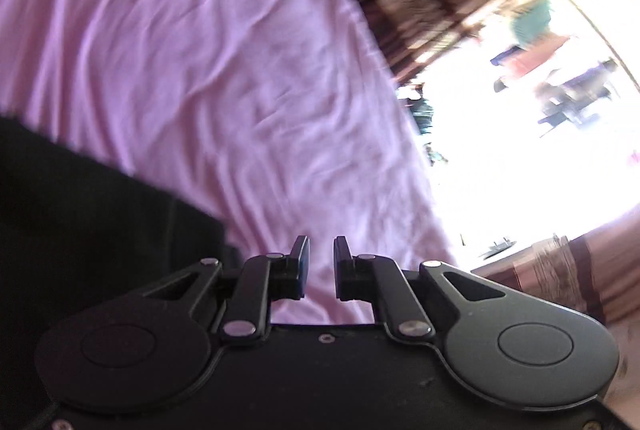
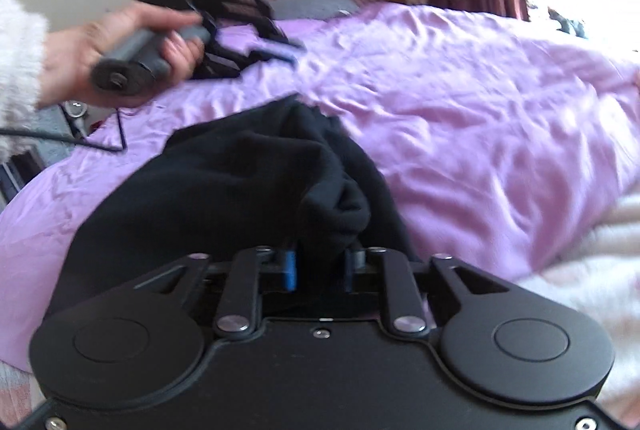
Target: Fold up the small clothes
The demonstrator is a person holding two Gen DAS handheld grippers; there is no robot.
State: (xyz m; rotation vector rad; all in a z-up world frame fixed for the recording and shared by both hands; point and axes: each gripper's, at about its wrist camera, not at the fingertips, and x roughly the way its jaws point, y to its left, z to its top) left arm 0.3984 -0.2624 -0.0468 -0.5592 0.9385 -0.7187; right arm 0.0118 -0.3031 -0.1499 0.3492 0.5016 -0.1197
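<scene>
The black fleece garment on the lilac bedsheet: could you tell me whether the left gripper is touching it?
Apart. In the left wrist view the left gripper has only lilac bedsheet between its fingers; the black fleece garment lies off to its left, across a visible gap.

Window glare (image 1: 520, 149) — motion blur throughout

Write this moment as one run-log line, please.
left gripper: open, empty, over purple sheet | right gripper: black garment bunched between its pads | fold: unfinished

Black tool (image 2: 320, 266), blue pads, silver screws; grey handle (image 2: 148, 49); fuzzy white sleeve (image 2: 18, 57).
</scene>
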